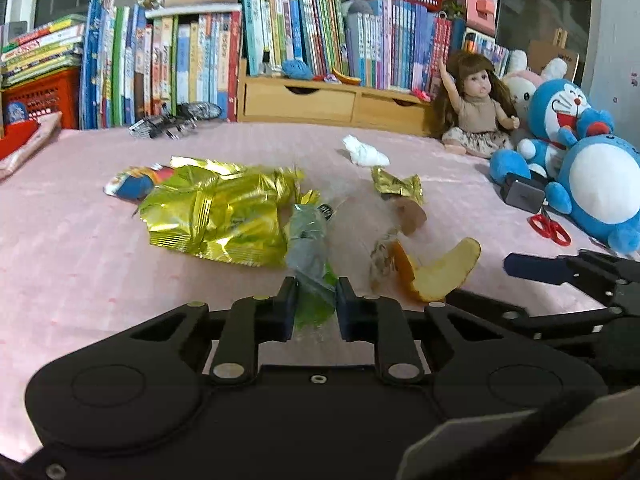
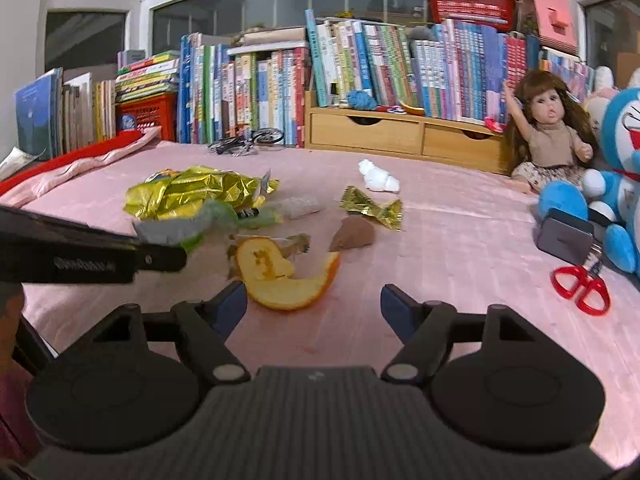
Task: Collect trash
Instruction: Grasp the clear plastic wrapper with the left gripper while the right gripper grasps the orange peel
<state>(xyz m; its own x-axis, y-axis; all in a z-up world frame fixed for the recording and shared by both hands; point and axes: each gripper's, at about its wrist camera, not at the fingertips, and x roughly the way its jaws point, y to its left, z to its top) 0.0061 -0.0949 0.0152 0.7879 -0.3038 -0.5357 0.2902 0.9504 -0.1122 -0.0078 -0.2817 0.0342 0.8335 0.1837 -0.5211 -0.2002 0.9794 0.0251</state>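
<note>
Trash lies on a pink cloth (image 1: 80,240). My left gripper (image 1: 316,304) is shut on a green and clear plastic wrapper (image 1: 310,256), which also shows in the right wrist view as the wrapper (image 2: 188,228) held by the left gripper (image 2: 160,258). A gold foil bag (image 1: 216,216) lies just beyond it. An orange peel (image 2: 280,280) sits right in front of my right gripper (image 2: 314,304), which stands open and empty. Farther off are a small gold wrapper (image 2: 372,208), a brown scrap (image 2: 354,236) and a crumpled white tissue (image 2: 378,178).
Red scissors (image 2: 582,288) and a grey charger block (image 2: 564,238) lie at the right by blue plush toys (image 1: 596,184) and a doll (image 2: 552,140). Books (image 2: 360,68) and a wooden drawer unit (image 2: 400,130) line the back. A red and pink cloth (image 2: 80,168) is at left.
</note>
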